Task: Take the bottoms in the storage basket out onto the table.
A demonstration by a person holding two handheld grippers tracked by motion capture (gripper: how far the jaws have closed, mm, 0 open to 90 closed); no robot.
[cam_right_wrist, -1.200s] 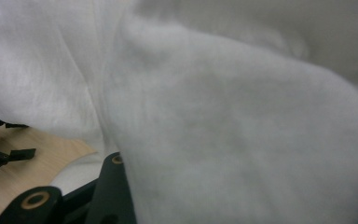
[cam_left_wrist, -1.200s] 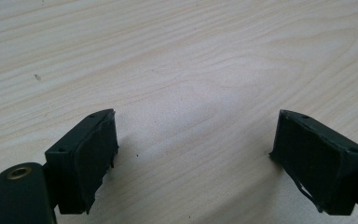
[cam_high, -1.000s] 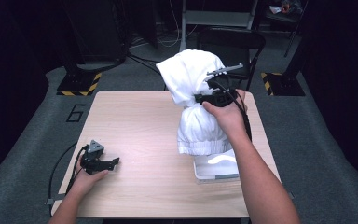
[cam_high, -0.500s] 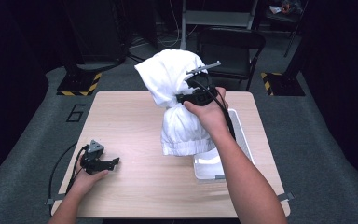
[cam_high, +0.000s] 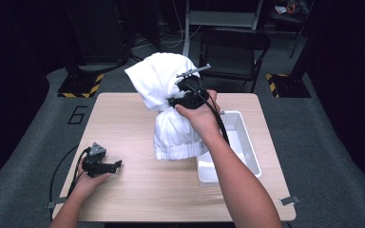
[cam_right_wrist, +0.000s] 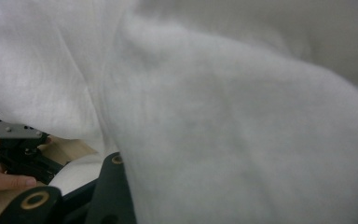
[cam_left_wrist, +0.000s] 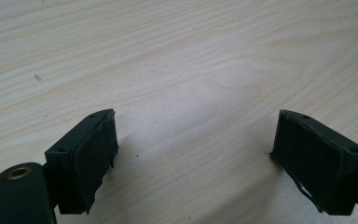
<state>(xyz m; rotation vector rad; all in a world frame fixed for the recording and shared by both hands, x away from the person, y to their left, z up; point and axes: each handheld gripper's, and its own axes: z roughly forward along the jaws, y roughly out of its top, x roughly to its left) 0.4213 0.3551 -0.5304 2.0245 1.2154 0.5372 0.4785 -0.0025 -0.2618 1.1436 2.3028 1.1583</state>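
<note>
One wooden tabletop carries the scene. One white cloth, bunched into a tall bundle, is held over the tabletop's middle right; its long axis runs roughly upright, with a puffed upper mass leaning toward the far left and the lower folds hanging down so that the hem meets the tabletop just beside the basket. In the right gripper view the cloth lies draped over the jaws. One white plastic basket stands on the right part of the tabletop, partly behind the cloth and the forearm.

Two tongs are present. The right tongs are clamped on the cloth at the pinched waist of the bundle, jaws closed tight on the fabric. The left tongs rest low at the near left of the tabletop, well apart from the cloth; in the left gripper view their jaws stand wide apart over bare wood, holding nothing.
</note>
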